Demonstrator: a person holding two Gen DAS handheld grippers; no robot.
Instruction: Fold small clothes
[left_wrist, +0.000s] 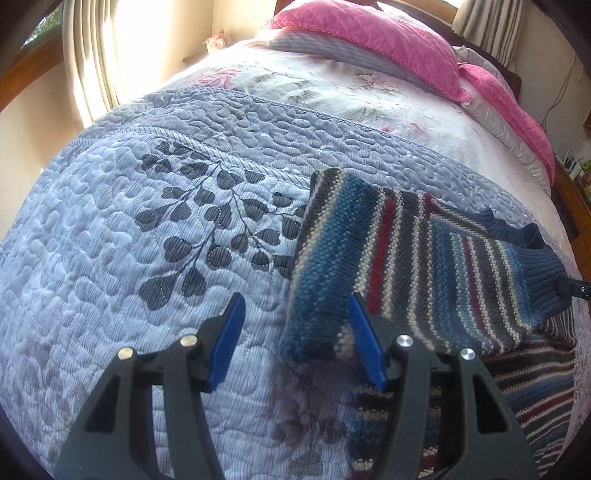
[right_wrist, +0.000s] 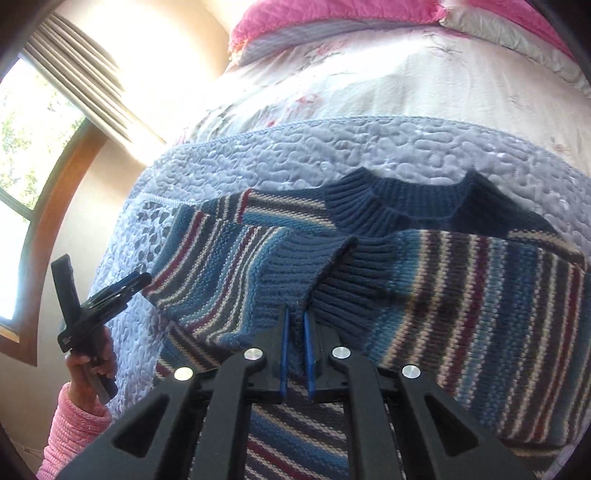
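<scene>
Striped sweater cuff pinched between right gripper fingers — left gripper empty.

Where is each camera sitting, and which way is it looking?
Left wrist: sits on the left gripper, whose blue fingers stand open, looking across the pale blue quilted bedspread toward the pink pillows; the striped knitted sweater lies to its right.
Right wrist: sits on the right gripper, shut on the sweater's blue ribbed cuff, facing the window; a hand in a pink sleeve holds the left gripper.
Shared: the sweater, bedspread and pillows.
</scene>
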